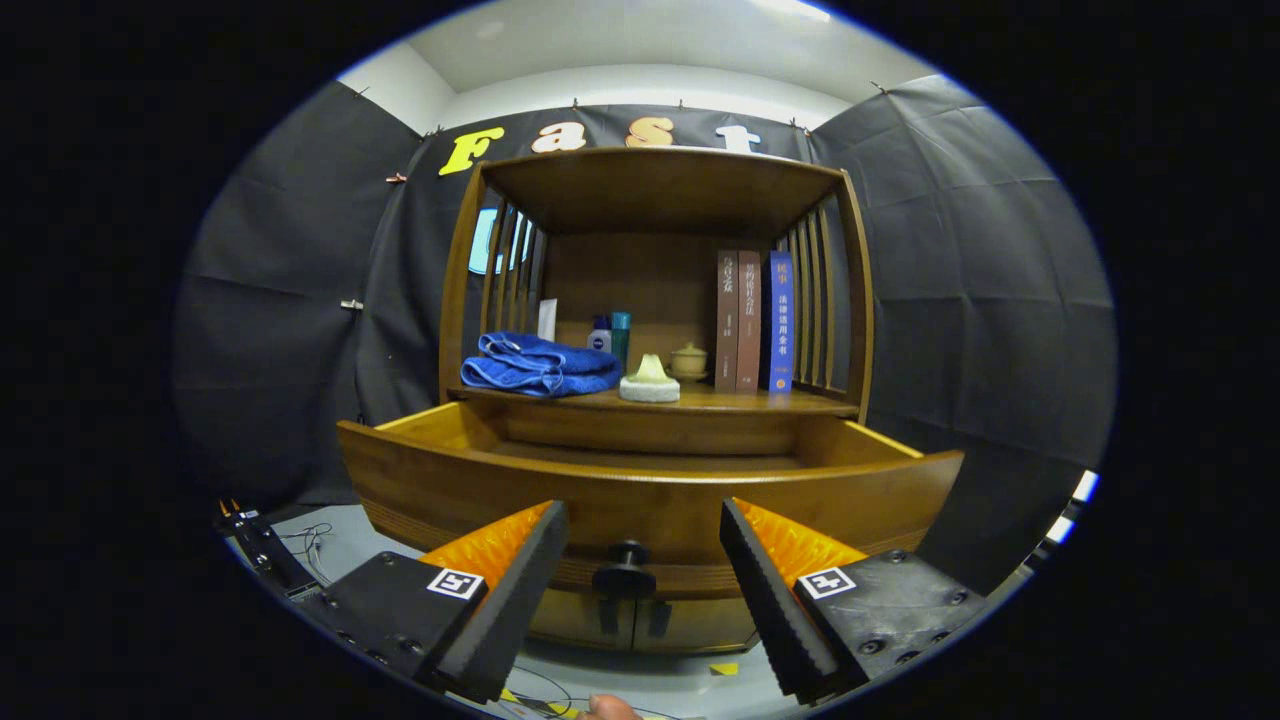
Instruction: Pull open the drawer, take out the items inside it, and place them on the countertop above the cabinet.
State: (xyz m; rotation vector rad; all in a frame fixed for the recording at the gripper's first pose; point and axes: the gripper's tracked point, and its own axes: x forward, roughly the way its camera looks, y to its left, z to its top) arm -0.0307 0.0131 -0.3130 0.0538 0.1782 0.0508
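The gripper [635,560] is spread wide, its two fingers apart and pinching nothing. The left finger [520,590] and the right finger [765,590] flank the drawer's dark round knob [624,570], which sits in the gap between them without contact on either side.

The drawer [650,490] is pulled open toward the gripper, directly ahead at 12 o'clock from the fingers. Its curved front panel hides most of the interior; only the far inner wall and the side walls are visible, so its contents cannot be determined.

Above and behind the drawer is the countertop [760,402] of the wooden cabinet [655,190], enclosed by slatted sides and a top board. Items on the countertop:

- A folded blue towel [540,365], at 11 o'clock from the knob.
- A white sponge [649,390] with a pale cone-shaped piece resting on it, at 12 o'clock, near the front edge.
- Two small bottles [610,338], just behind the towel.
- A small lidded cup [688,360], just behind the sponge.
- Three upright books [753,320], at 1 o'clock, against the right slats.

A fingertip [605,708] shows at 6 o'clock, below the fingers. Cables [310,540] lie on the floor at 9 o'clock.
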